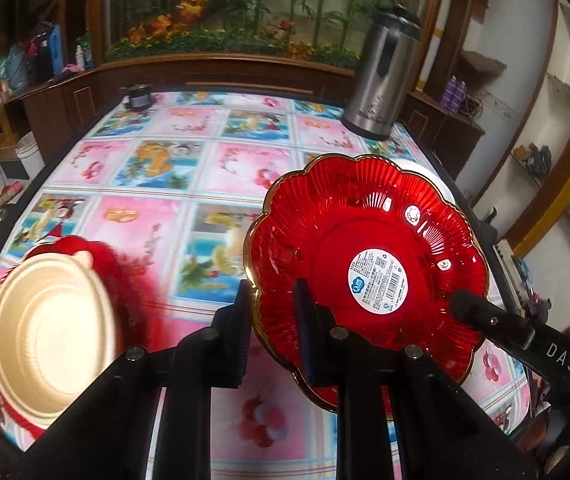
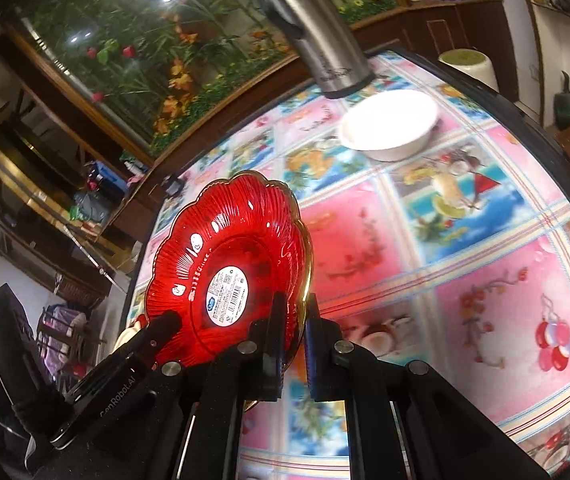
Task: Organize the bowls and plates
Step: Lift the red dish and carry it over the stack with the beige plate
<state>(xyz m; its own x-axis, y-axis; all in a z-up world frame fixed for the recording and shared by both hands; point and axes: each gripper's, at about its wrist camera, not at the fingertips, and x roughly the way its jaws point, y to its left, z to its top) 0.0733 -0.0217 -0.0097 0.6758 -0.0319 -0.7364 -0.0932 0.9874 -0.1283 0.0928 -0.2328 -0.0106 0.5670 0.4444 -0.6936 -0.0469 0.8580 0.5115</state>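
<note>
Your left gripper and right gripper both clamp the scalloped, ribbed red glass plate; only the left view shows the round gold bowl, only the right view the round white bowl.

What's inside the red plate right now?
Inside the red plate, held at its rim by both grippers, only a round white barcode sticker shows; no food. The left gripper fingers cover part of the near rim.

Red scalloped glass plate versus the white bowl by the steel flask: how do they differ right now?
The red scalloped glass plate is held tilted above the table, both grippers' fingers on its rim; the plain white bowl rests flat on the patterned tablecloth. The plate is translucent, ribbed, gold-edged and carries a white sticker; the bowl is opaque, smooth and unmarked. Both are round, empty dishes.
</note>
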